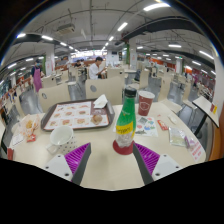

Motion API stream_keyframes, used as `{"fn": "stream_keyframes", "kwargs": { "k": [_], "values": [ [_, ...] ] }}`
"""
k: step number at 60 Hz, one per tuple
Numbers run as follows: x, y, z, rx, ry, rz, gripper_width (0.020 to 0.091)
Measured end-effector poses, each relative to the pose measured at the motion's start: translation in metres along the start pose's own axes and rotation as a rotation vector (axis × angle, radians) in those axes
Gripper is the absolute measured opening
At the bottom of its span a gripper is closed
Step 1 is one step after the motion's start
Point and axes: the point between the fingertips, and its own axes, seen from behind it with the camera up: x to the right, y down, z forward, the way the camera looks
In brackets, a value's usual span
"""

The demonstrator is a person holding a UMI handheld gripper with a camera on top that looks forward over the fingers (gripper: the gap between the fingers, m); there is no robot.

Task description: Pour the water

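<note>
A pale counter fills the near part of the view. At the far left edge of it sit some small things, too small to name. Next to them, a little nearer, lies a white cup with a handle. It sits just left of the left finger.

Behind the cup is a tray with a picture pattern on it. A white napkin lies at the tray's right corner.

The tool is open wide. Its two fingers point up from the near side, and each has a purple pad. The left pad and the right pad are well apart.

A green bottle stands upright on the counter, just ahead of the fingers and in line with the gap between them. It has a green cap, a yellow label in the middle and a red band near the bottom. No finger touches it.

Just right of the bottle, and a bit farther away, stands a red cup. Small packets lie on the counter near it. More flat paper things lie toward the right side of the counter.

Far behind the counter is a big room with long ceiling lights and more tables. A person in a white top is back there.
</note>
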Motion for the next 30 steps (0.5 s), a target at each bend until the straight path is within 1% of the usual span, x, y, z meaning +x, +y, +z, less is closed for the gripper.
{"fn": "stream_keyframes", "kwargs": {
  "k": [3,11,20,26,30],
  "values": [
    [-0.019,0.013,-0.020,-0.031,0.009,-0.001,0.0855],
    [-0.079,0.025,-0.077,-0.068,0.020,-0.010,0.0855],
    [-0.159,0.020,-0.137,-0.072,-0.039,-0.017,0.0852],
    [-0.201,0.018,-0.168,-0.075,-0.078,-0.062,0.0852],
    [-0.223,0.014,-0.184,-0.066,-0.083,-0.110,0.0855]
  ]
}}
